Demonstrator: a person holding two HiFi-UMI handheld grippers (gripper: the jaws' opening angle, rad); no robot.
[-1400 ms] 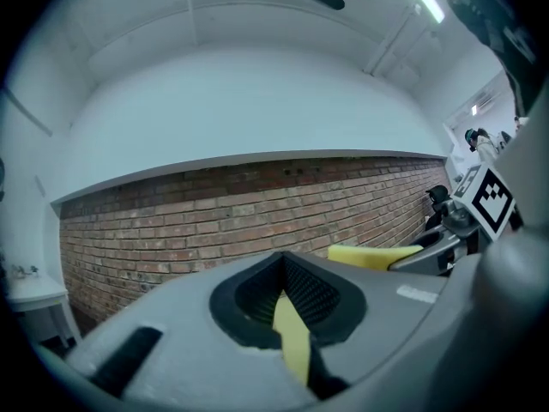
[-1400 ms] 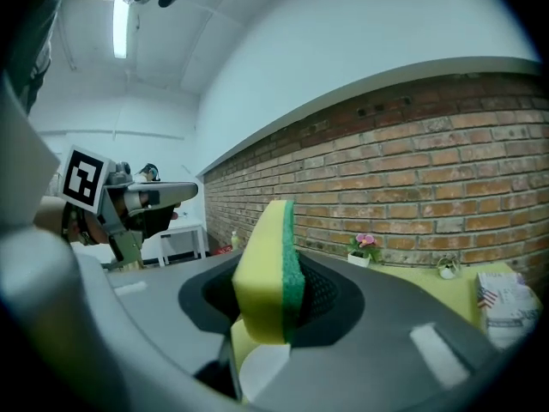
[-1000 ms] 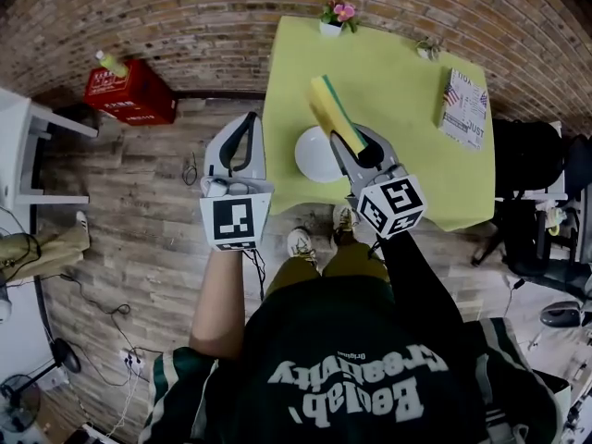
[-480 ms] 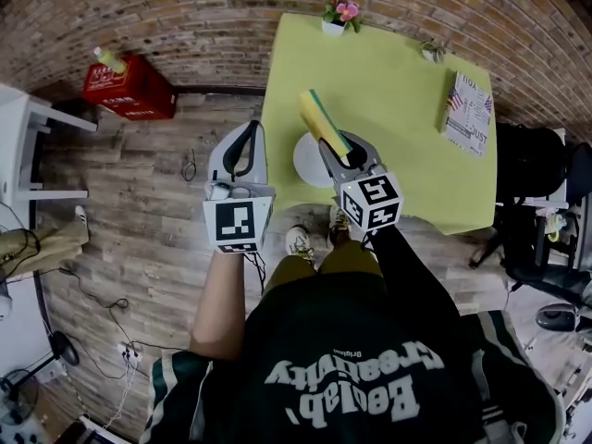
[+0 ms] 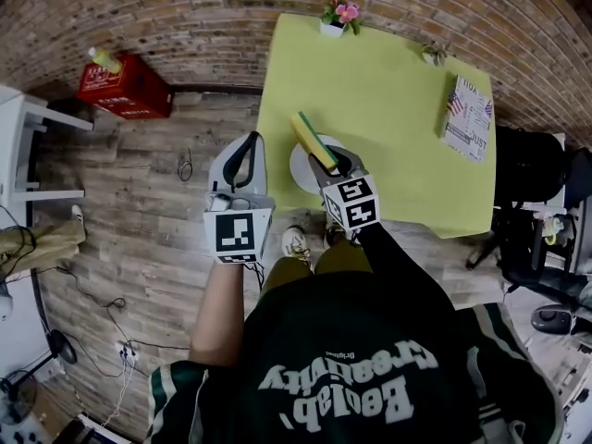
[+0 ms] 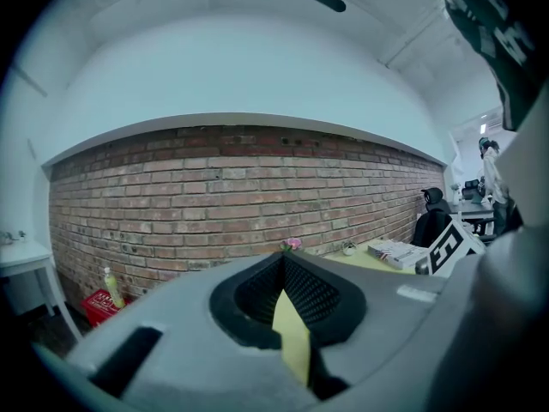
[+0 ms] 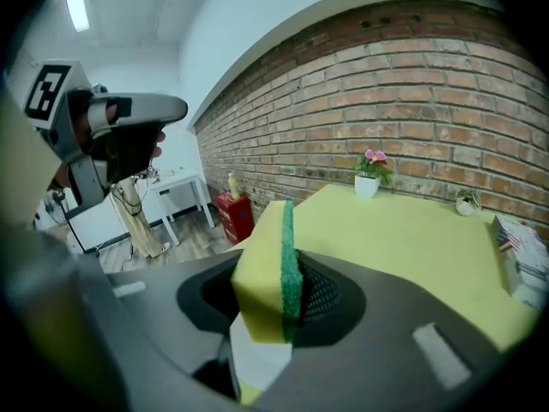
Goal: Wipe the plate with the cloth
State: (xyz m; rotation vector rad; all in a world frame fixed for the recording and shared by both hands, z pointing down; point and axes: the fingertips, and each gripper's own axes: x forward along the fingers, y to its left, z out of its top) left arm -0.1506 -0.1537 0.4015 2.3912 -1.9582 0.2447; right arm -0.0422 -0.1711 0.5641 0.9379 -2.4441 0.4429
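**Sponge closes in on the plate; wiping not yet begun**

Over the last second the left gripper [image 5: 252, 141] has scarcely shifted. It hangs over the wooden floor just left of the table [image 5: 388, 128], its jaws meeting at the tips with nothing held; only a pale sliver of the table shows through the gap behind them. The real change is on the right. The right gripper [image 5: 335, 163], clamped on a yellow sponge [image 5: 308, 137] with a green scouring face, has drawn nearer and lower, so that the sponge now sits over the far part of the white plate [image 5: 300, 166] instead of beyond it. The sponge stands in for the cloth that the task names. The plate lies at the near left edge of the table, partly hidden by the gripper. Whether the sponge touches it cannot be told. The right gripper view looks out level across the table, which suggests that it is not pressed down yet, so the first wiping stroke is probably next.

As for containers, a red crate [image 5: 125, 89] stands on the floor at far left with a yellowish bottle [image 5: 102, 60] on top. The plate looks bare. A white pot [image 5: 334, 28] at the table's far edge holds pink flowers, a smaller pot [image 5: 433, 54] to its right holds a little green plant, and a book [image 5: 467, 109] lies further right.
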